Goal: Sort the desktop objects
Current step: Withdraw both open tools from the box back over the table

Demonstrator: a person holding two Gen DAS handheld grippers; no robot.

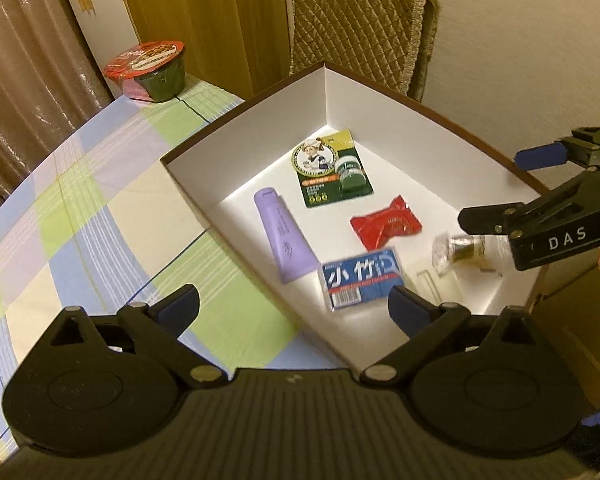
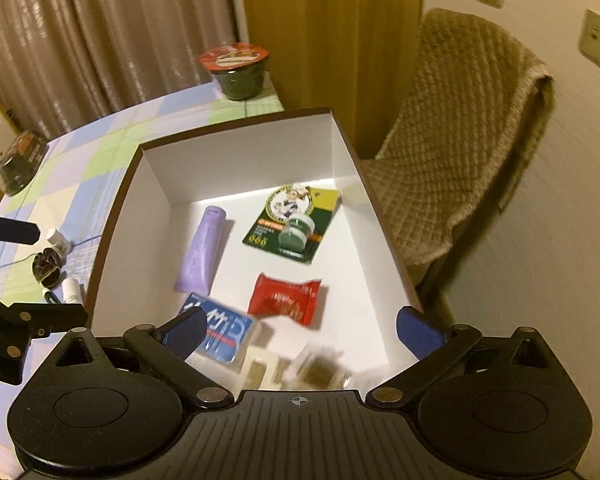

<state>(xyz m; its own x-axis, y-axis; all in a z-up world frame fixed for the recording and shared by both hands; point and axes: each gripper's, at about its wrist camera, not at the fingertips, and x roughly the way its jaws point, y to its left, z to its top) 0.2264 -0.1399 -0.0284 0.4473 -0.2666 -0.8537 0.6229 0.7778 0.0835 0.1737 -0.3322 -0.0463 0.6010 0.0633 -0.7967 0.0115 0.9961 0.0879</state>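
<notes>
Clear-wrapped brown item point(image 1: 458, 250) sits blurred, low over the near end of the white box point(image 1: 260, 132), just under your right claw point(image 2: 300, 334), which is spread wide and empty. Risk: it bounces onto the blue card pack point(image 1: 360, 280) or red sachet point(image 1: 386, 226). Left claw point(image 1: 294, 306) gapes, empty, over the box's edge. Small bottles point(image 2: 58, 240) lie on the desk point(image 1: 80, 208) beside the box; its wall is in the way.

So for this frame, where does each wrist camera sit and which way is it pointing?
Left wrist: on the left gripper, over the checked tablecloth, looking right into the white box; own open fingers show, plus the right gripper.
Right wrist: on the right gripper, above the box's near end, facing the instant noodle bowl; own open fingers show.
Shared: purple tube, red packet, blue card case.
</notes>
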